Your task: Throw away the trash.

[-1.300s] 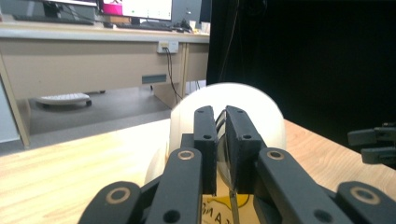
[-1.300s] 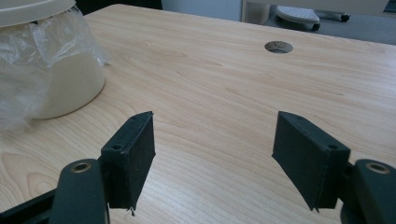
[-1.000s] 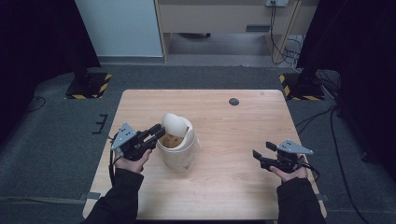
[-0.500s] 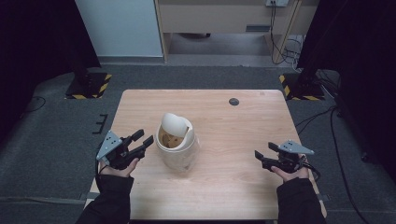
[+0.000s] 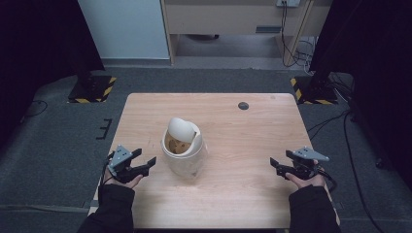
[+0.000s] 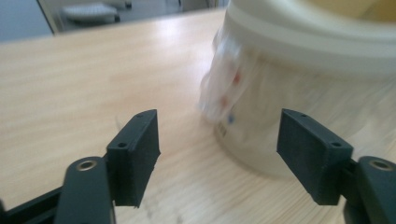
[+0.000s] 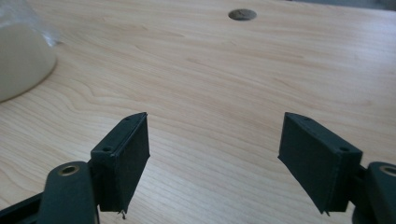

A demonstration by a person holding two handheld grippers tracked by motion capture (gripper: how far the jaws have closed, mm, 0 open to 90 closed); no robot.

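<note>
A light wooden desk [image 5: 243,145] with rounded corners is seen from above, standing on grey carpet. A small cream-white plastic bin with a swing lid [image 5: 183,150] stands upright on the desk, left of the middle and nearer the near edge than the far edge. Its lid is tipped open, and something brownish can be made out inside, though what it is cannot be told. A clear plastic liner is wrapped around the body of the bin; in the left gripper view it shows as a crinkled film with small red and blue marks on the bin's side. A small dark round disc [image 5: 243,105] is set in the desk near the far edge, right of the middle. The left gripper [image 5: 144,164] is held by a hand [image 5: 121,177] at the near left part of the desk, just beside the bin and not touching it; its two black jaws are spread wide with nothing between them, and are pointed toward the bin's lower side. The right gripper [image 5: 279,163] is held by the other hand [image 5: 303,178] near the right edge, well apart from the bin; its jaws are likewise spread wide over bare wood.
</note>
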